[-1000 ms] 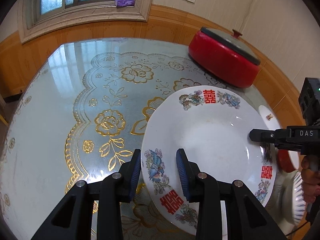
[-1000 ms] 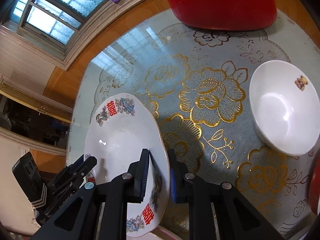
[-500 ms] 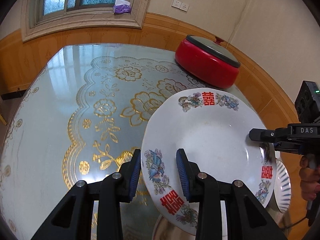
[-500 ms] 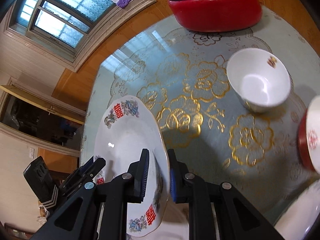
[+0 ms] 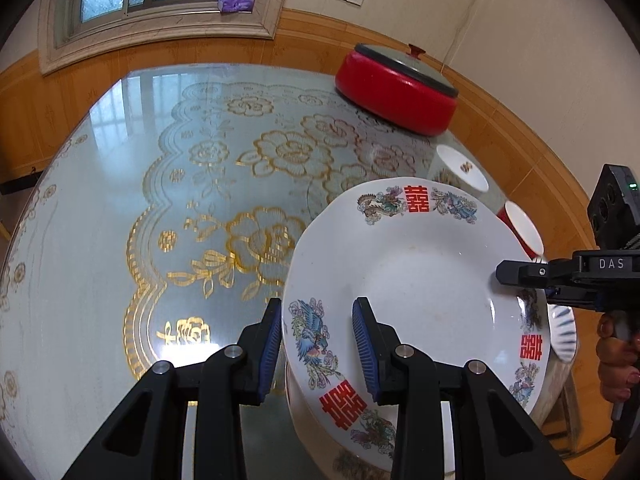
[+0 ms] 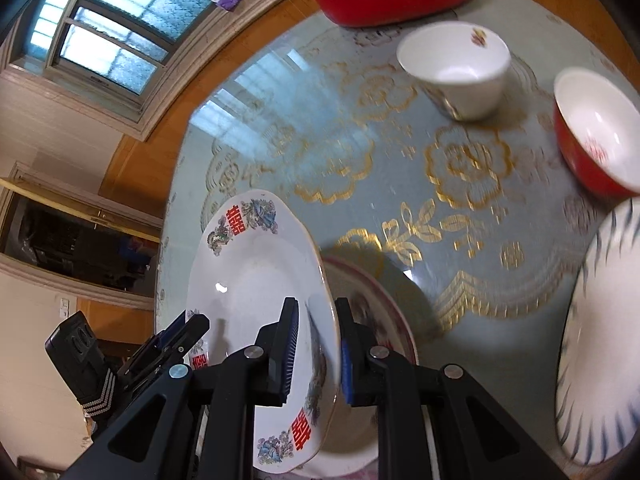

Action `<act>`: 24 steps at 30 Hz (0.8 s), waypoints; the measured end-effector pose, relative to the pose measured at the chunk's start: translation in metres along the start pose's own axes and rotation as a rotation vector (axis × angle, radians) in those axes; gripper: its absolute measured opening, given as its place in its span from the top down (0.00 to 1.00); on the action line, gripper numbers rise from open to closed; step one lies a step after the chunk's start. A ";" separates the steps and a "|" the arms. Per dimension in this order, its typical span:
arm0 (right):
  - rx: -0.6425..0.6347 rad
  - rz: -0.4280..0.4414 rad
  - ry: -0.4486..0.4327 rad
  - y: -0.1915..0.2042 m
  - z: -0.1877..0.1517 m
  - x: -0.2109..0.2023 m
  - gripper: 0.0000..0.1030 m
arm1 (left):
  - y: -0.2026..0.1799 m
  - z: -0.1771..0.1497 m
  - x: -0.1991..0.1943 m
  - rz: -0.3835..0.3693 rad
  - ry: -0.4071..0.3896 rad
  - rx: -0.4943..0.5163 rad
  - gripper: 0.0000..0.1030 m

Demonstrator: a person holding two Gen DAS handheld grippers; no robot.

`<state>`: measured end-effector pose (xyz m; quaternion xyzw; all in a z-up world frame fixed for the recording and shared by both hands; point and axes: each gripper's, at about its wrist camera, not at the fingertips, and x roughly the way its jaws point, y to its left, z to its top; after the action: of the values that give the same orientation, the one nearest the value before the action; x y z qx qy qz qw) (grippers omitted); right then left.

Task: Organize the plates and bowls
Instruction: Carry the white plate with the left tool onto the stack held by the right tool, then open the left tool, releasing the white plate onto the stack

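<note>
A white plate [image 5: 416, 280] with red characters and bird prints on its rim hangs tilted above the table, carried by both grippers. My left gripper [image 5: 318, 344] is shut on its near rim. On the opposite rim my right gripper [image 6: 316, 354] is shut too, and it shows at the right of the left wrist view [image 5: 516, 280]. The left gripper [image 6: 180, 332] appears at the lower left of the right wrist view. Under the held plate [image 6: 256, 292] lies a second plate [image 6: 384, 300] with a pinkish rim, mostly hidden.
On the glass-topped table [image 5: 160, 200] with a gold flower cloth stand a lidded red pot [image 5: 396, 88] at the back, a white bowl [image 6: 456, 68], a red bowl [image 6: 596, 140] and a blue-striped dish [image 6: 592, 340] at the right. A hand [image 5: 616, 356] holds the right gripper.
Both grippers have carried the plate away from the red pot toward the near side of the table. The bowls, the striped dish and the lower plate have come into view.
</note>
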<state>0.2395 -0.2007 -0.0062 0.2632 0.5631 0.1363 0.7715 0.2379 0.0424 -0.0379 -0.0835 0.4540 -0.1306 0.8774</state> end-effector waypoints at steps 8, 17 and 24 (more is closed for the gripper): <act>0.029 -0.020 0.037 -0.008 -0.031 0.016 0.82 | 0.006 -0.024 0.007 0.019 0.044 0.017 0.66; 0.068 -0.055 0.030 -0.017 -0.038 0.024 0.81 | 0.000 -0.034 0.012 0.034 0.038 0.066 0.66; 0.093 -0.067 0.027 -0.023 -0.044 0.026 0.79 | -0.001 -0.036 0.012 0.035 0.027 0.082 0.66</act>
<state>0.2050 -0.1951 -0.0494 0.2779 0.5878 0.0876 0.7547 0.2148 0.0369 -0.0682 -0.0379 0.4615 -0.1348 0.8760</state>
